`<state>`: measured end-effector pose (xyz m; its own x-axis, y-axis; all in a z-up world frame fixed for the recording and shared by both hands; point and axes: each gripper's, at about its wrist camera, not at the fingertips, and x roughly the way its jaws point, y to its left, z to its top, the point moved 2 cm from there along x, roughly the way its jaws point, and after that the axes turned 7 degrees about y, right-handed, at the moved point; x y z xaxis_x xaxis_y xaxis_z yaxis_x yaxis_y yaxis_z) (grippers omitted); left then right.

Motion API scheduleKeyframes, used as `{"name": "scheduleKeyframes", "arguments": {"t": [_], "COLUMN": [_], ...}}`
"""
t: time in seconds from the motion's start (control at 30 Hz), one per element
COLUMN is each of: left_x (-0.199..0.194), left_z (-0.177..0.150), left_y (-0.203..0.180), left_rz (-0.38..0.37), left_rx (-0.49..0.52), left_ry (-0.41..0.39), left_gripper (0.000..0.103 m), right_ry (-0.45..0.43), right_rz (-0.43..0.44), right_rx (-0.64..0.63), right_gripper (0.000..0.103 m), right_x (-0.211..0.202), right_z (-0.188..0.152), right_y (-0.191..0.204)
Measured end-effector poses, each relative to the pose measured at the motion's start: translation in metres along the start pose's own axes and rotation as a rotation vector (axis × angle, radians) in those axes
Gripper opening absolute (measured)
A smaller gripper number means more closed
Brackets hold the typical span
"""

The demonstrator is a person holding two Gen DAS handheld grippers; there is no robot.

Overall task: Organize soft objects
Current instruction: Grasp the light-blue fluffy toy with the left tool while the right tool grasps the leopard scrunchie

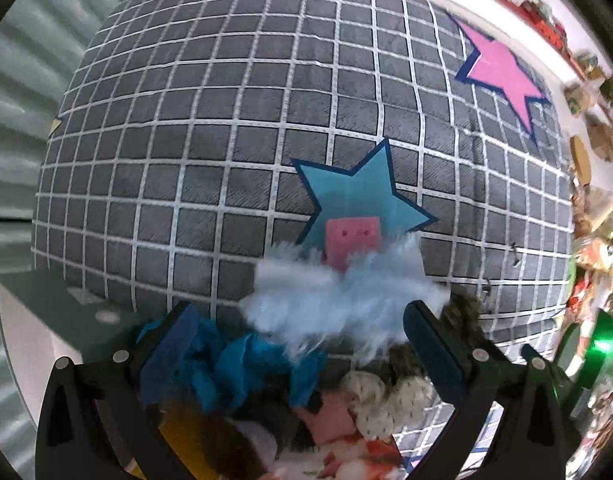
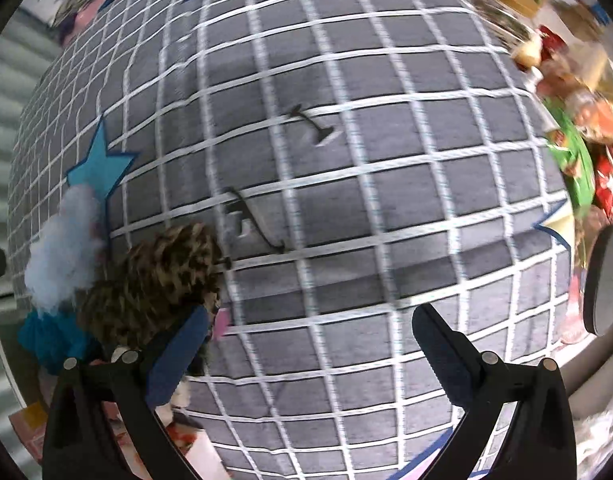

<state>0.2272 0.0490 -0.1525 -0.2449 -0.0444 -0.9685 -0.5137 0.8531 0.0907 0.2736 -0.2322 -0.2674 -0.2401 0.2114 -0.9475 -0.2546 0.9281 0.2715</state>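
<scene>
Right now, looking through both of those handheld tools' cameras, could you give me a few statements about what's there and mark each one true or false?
1. The mat is grey with a white grid. True.
2. The left tool is clamped shut on a toy. False: its fingers stand wide apart, with the fluffy pale blue piece lying between them.
3. A pink star and a blue star are on the mat. True.
4. The right tool holds the leopard-print piece. False: it is open, with only bare mat between its fingers; the leopard-print piece sits beside its left finger.
5. The soft pieces are spread evenly over the mat. False: they are bunched together at one edge.
</scene>
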Motion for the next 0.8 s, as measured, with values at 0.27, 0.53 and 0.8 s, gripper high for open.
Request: {"name": "scheduleKeyframes", "arguments": {"t": [0.27,0.53,0.8], "left_x": [0.023,0.032,0.063], "left_z": [-0.011,-0.003,0.014], "left_y": [-0.005,-0.012,-0.04], "left_rz": [-0.011,0.003,0.051], "left_rx": [0.003,0.033,0.125], "left_ry": [0.044,0.024,0.081], "left_gripper": [0.103,0.103,0.102], "right_ry": [-0.019,0.014,0.017], "right_rz": [0.145,0.092,0.037], "right_rx": [-0.171,-0.237,-0.288], "right_gripper": [0.103,0.103,0.1], "right_x": [-0.017,0.017,0.039], "right_z": [-0.008,0.005,0.01], "right_y": [0.04,0.075,0.12]}}
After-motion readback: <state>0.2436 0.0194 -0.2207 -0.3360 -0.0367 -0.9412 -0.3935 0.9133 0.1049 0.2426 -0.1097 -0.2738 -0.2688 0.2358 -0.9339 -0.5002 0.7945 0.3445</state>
